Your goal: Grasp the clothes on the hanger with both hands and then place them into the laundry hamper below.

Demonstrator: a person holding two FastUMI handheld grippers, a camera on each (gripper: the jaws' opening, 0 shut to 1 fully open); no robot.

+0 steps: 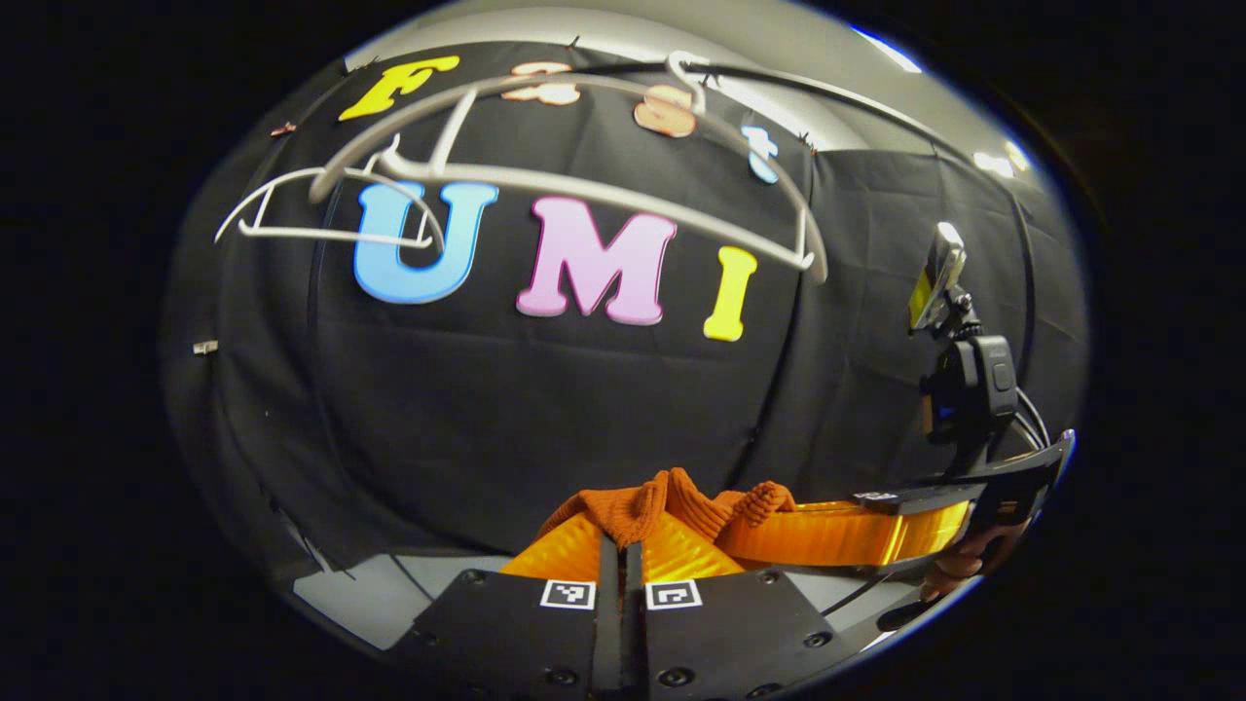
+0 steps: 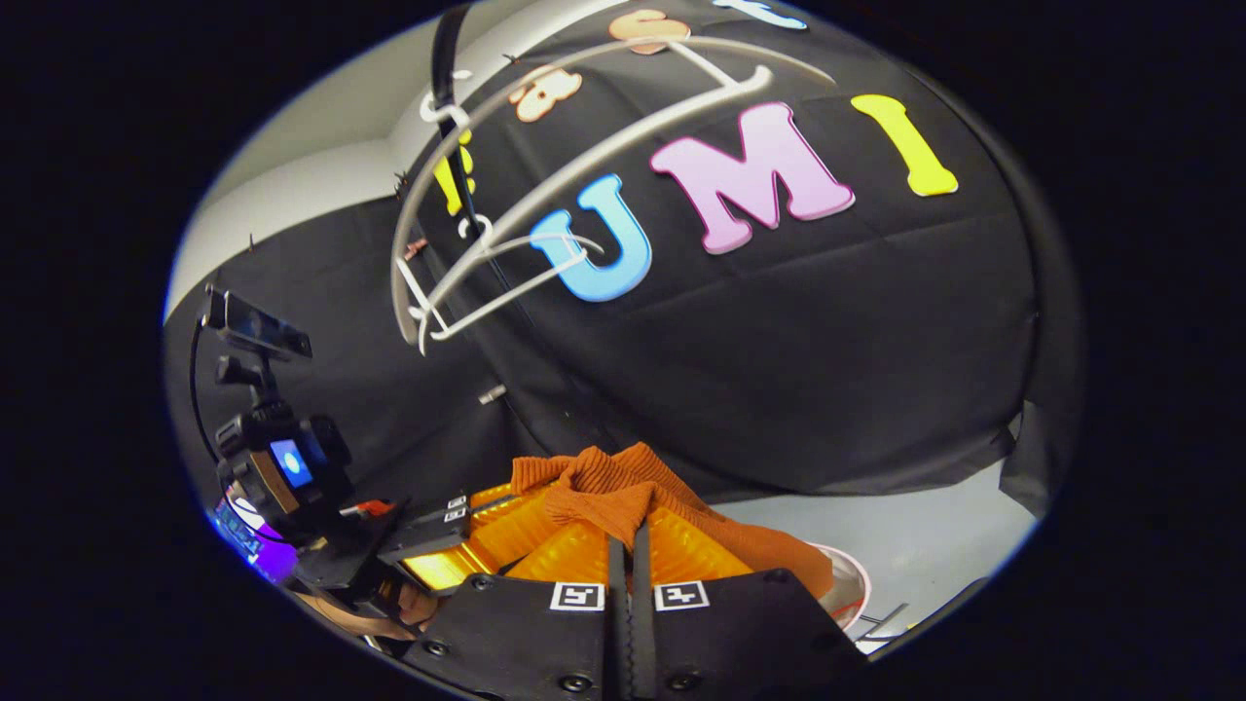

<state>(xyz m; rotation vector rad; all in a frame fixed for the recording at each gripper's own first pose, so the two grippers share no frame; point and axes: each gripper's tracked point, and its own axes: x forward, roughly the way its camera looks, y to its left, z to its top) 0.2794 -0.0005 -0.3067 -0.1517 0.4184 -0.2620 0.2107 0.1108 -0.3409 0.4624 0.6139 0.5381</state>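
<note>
Below the bare white hanger (image 1: 545, 185), which hung empty against the booth's black cloth wall, both grippers pinched an orange knitted garment (image 1: 647, 506). Seen in the left gripper view, the left gripper (image 1: 621, 545) had its orange fingers (image 1: 565, 550) clenched on a bunched fold of the knit, with the right gripper (image 1: 876, 531) just beside it. Likewise, in the right gripper view, the right gripper's fingers were pressed together on the cloth, which draped over them above a white, red-rimmed hamper (image 2: 849, 584).
</note>
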